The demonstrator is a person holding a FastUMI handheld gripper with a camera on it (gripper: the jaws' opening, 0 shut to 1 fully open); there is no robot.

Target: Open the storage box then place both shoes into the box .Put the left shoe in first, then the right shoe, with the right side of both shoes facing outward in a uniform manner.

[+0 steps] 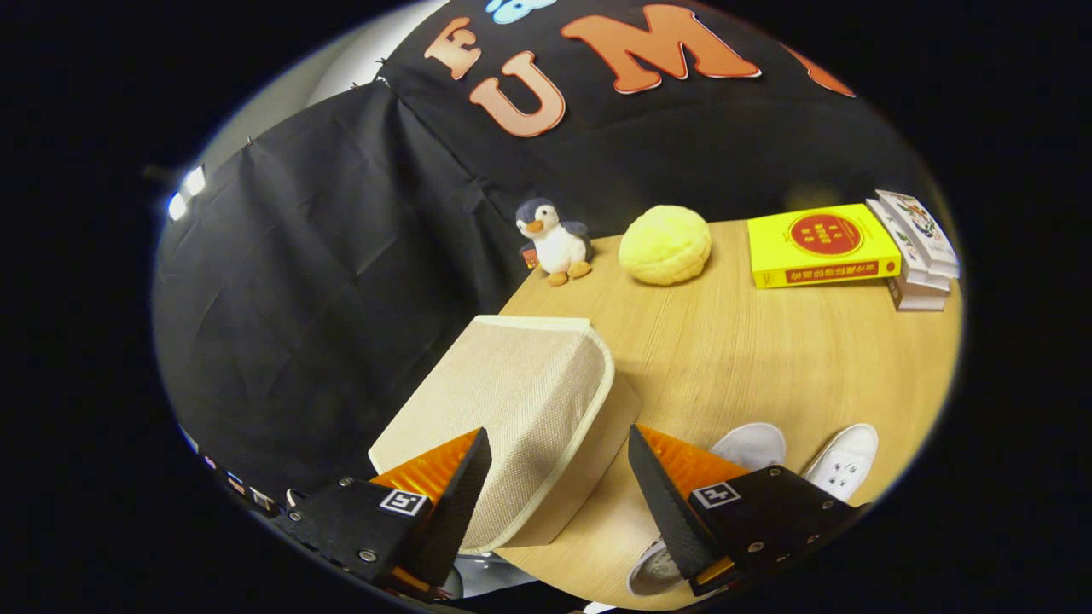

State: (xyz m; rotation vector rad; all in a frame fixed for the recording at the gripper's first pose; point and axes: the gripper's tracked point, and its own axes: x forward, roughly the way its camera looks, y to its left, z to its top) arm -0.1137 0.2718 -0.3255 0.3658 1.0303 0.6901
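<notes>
Gripper view looks down over a light wooden tabletop point(768, 358) with the gripper point(559, 486) held wide open, its two fingers well apart and gripping nothing. Between and just ahead of the fingers sits the storage box point(512, 401), a beige woven-fabric box with a pale trimmed lid, closed, standing at the near corner of the tabletop beside the black cloth wall. One finger overlaps the box's near edge; whether it touches cannot be told. Beside the other finger lie two white shoes: the nearer shoe point(751, 443) is partly hidden behind that finger, and the second shoe point(845, 460) lies just beyond it, both outside the box. Far beyond the fingers stand a plush penguin point(553, 240), a yellow ball-shaped plush point(665, 245), a yellow book point(821, 245) and a small stack of books point(917, 256).
</notes>
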